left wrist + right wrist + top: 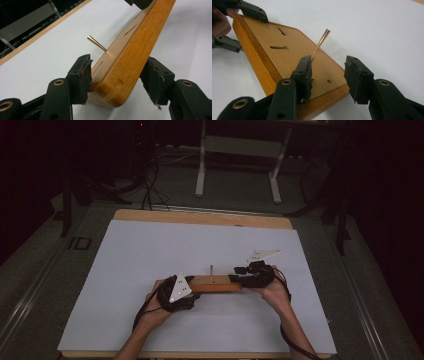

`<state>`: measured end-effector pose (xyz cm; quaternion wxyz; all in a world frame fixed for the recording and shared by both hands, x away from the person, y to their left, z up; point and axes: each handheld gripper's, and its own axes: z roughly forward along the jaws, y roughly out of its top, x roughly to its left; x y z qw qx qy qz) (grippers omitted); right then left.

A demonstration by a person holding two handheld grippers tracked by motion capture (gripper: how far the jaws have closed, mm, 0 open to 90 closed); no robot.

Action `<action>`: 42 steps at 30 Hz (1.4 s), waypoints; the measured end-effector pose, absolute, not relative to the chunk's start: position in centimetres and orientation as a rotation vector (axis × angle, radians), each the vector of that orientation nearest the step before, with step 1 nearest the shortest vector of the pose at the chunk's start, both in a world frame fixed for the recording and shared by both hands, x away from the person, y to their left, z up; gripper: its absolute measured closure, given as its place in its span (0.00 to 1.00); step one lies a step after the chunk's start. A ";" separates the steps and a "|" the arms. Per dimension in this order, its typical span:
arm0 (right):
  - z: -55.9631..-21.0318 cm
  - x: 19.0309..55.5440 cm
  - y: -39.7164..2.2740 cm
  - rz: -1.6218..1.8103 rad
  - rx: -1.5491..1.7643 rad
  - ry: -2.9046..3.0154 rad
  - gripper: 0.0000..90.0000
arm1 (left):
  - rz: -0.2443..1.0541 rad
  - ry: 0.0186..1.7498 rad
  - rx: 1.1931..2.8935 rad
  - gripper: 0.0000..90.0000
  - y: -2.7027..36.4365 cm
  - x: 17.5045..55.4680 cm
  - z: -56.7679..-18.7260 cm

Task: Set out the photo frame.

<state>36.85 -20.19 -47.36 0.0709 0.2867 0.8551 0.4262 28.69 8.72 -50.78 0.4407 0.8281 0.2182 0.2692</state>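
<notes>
A wooden board (215,284) lies crosswise near the front of the white sheet, with a thin brass pin (211,271) standing up from its top face. My left gripper (192,289) is at the board's left end and my right gripper (235,274) at its right end. In the left gripper view the left gripper (118,60) has both pads against the end of the board (125,62), with the pin (97,44) beyond. In the right gripper view the right gripper (328,60) straddles a corner of the board (287,55). One pad is over the top face and the other stands clear beside the corner.
The white sheet (175,245) covers a wooden table (200,216), whose rim shows at the far edge. Past the table a white desk frame (201,170) stands on the dark floor, with cables (150,190) lying near it. A hand wraps each gripper.
</notes>
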 end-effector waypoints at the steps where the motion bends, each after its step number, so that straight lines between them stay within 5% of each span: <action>1: -47.4 36.8 -20.4 1.286 0.864 2.562 0.64 | 0.668 0.542 2.055 0.48 8.7 28.7 -50.8; 15: -47.4 35.7 -22.2 1.333 0.835 2.485 0.71 | 0.663 0.546 2.062 0.48 8.7 28.8 -50.7; 42: -49.1 34.9 -24.2 1.274 0.849 2.495 0.64 | 0.645 0.549 2.065 0.48 8.8 29.1 -50.4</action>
